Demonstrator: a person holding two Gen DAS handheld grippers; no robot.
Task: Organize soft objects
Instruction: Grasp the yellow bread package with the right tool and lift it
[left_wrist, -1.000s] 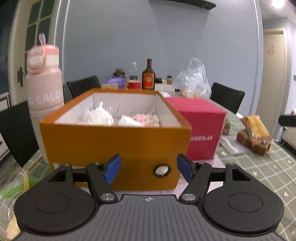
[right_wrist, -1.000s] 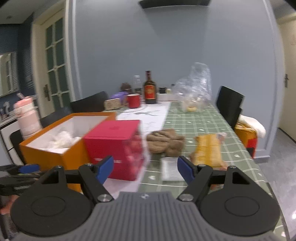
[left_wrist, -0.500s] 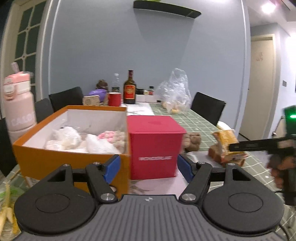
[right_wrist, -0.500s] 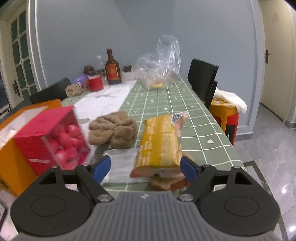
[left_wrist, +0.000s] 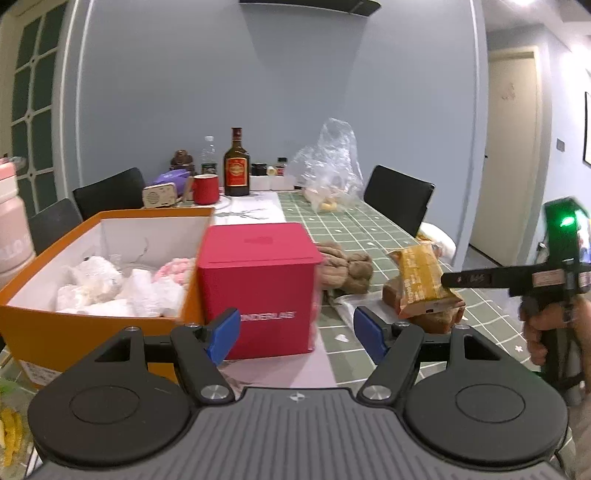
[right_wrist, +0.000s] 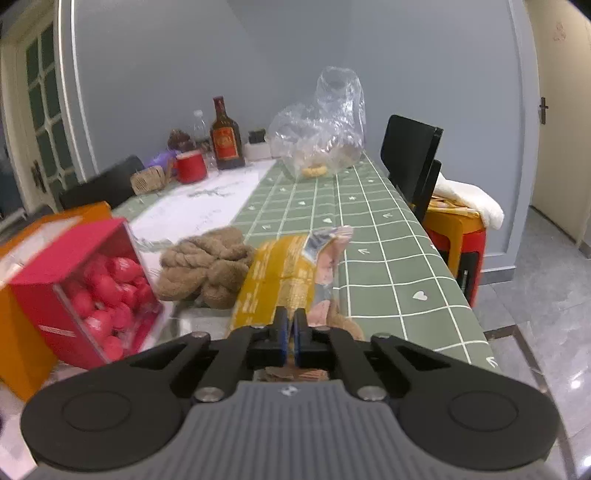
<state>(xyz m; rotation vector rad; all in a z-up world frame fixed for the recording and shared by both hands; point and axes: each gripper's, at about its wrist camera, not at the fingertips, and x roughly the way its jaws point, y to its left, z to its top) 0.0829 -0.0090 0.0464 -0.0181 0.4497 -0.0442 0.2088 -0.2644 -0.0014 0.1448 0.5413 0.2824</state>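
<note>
- The right gripper has just closed; its blue pads stand almost together, pinched on the near end of the yellow packet.
- The yellow packet lies near the table's right edge, on top of brown bread, with its far end torn open.
- In the left wrist view a hand holds the right gripper from the right side, its black finger reaching over the packet.
- The left gripper hangs with its jaws wide apart and nothing between them, pointed at the red box.
- The red box stands upright near the table's front edge, just beside the orange box; whether they touch I cannot tell. Through its clear side the right wrist view shows red balls inside.
- The orange box sits at the table's left front corner, open on top, with white and pink soft things lying inside.
- A brown plush bundle lies on the table between the red box and the packet, just behind both.
- At the table's far end stand a dark bottle, a red mug and a crumpled clear bag.
- A pink bottle shows at the left edge of the left wrist view.
- Black chairs stand along both long sides.
</note>
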